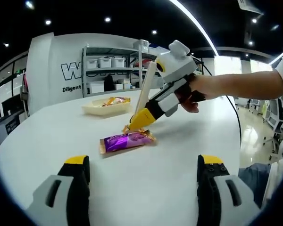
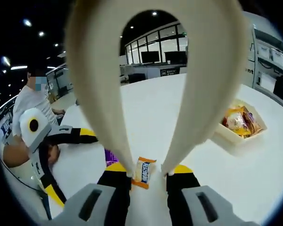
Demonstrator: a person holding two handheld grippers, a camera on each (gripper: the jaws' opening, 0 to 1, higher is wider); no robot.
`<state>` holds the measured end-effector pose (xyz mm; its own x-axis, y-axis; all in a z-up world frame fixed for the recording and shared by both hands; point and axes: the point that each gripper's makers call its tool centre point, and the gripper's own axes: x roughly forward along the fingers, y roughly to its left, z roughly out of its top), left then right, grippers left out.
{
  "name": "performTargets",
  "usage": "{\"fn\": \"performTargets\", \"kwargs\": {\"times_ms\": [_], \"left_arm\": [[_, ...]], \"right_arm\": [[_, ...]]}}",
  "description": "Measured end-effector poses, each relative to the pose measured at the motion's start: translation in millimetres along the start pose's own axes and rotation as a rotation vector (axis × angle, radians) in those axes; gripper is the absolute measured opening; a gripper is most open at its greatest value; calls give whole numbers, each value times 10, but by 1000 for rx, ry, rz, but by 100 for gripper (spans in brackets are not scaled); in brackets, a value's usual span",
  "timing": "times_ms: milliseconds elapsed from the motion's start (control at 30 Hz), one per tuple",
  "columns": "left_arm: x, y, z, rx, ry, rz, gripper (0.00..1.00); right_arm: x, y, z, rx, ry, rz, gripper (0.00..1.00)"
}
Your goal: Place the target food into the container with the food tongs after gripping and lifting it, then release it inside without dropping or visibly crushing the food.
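A small orange-and-white wrapped snack [image 2: 143, 172] lies flat on the white bench [image 1: 188, 136], between the tips of the cream food tongs [image 2: 198, 94], perhaps just touching them. A purple packet [image 1: 126, 141] lies just beside it. The shallow cream container [image 1: 106, 106], well apart, holds wrapped food.

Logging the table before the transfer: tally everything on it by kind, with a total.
Loose snack packets: 2, the purple packet and the small orange packet
Packets in the container: at least 2, heaped, exact count unclear
Container: 1
Food tongs: 1, held in the right gripper
Total: at least 6
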<state>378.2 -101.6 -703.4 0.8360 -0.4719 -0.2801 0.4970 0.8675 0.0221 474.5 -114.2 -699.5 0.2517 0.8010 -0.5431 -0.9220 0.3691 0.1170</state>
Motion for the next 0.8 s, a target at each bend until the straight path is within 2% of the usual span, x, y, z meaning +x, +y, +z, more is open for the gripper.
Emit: {"fn": "performTargets", "kwargs": {"times_ms": [233, 367, 467, 800], "left_arm": [[2, 7, 2, 2, -1, 0, 93], [-4, 9, 3, 3, -2, 2, 93], [-2, 11, 4, 4, -3, 1, 93], [-5, 23, 3, 4, -5, 7, 93]], "right_arm": [[39, 103, 67, -8, -5, 3, 24], [93, 93, -38, -77, 40, -29, 24], [85, 121, -38, -69, 24, -25, 24], [81, 82, -46, -108, 18, -61, 15]]}}
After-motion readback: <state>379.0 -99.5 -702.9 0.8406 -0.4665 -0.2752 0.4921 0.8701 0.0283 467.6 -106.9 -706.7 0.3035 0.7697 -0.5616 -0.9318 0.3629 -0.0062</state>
